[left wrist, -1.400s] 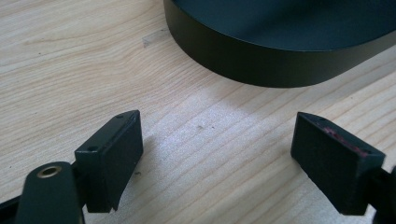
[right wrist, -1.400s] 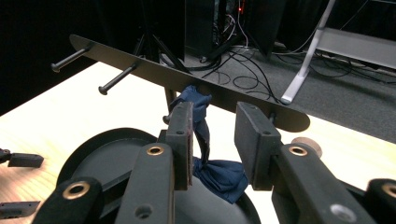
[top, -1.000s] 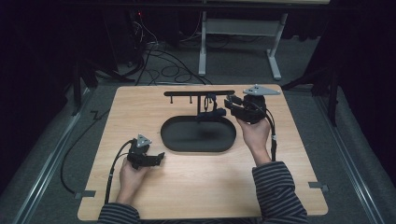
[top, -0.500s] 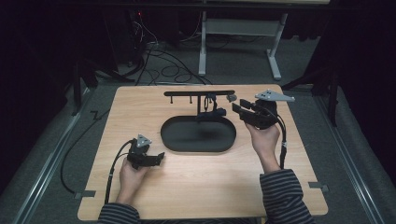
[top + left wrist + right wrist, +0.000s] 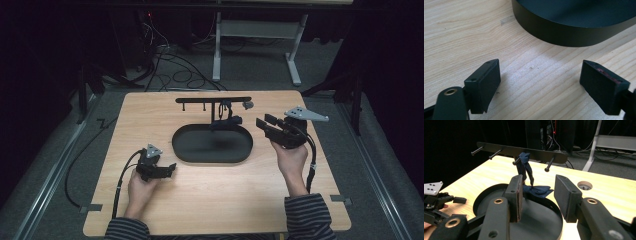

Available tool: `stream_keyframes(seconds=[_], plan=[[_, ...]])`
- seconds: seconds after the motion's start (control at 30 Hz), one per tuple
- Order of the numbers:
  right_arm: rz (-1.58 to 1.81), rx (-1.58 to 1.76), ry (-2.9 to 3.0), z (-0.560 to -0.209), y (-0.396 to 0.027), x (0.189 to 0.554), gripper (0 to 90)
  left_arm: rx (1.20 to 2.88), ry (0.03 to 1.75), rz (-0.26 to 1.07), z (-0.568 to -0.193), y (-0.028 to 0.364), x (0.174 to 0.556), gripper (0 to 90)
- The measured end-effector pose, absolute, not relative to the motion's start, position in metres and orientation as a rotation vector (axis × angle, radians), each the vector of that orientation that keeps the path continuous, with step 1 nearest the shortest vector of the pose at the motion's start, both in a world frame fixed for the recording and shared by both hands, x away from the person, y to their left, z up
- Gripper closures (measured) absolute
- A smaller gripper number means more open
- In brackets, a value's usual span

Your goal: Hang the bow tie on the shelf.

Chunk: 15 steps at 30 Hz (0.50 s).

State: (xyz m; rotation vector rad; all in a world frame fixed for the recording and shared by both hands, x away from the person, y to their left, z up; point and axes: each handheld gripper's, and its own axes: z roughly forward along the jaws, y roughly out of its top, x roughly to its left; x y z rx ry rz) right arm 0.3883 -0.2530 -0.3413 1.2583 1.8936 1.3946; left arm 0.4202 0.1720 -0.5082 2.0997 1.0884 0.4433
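Note:
A black oval tray point(image 5: 212, 160) lies mid-table, with a black peg rack point(image 5: 212, 100) standing along its far side. A dark blue cloth point(image 5: 226, 120) hangs from one peg point(image 5: 526, 161), and its lower end rests on the tray's far edge. My right gripper point(image 5: 265, 121) hovers to the right of the tray and points at the cloth. Its jaws point(image 5: 538, 182) have just been opening and hold nothing. My left gripper point(image 5: 170, 169) rests on the wood at the tray's near-left. It stands open point(image 5: 540, 67) and faces the tray wall point(image 5: 564, 35).
A round cable hole point(image 5: 585, 185) sits in the tabletop right of the rack. The wooden table point(image 5: 215, 205) has bare board in front of the tray. Cables and a white desk frame point(image 5: 295, 55) stand on the floor beyond the far edge.
My right gripper has drawn away to the right from the rack and cloth, to beside the tray's right end. The left gripper has kept still.

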Motion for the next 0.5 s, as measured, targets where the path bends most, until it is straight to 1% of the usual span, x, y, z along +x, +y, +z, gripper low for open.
stream_keyframes(seconds=[0.5], plan=[[1.422,1.293,1.846,-0.358,-0.273,0.359,60.4,2.1,1.088,0.443,-0.508,0.172,0.42,17.3]])
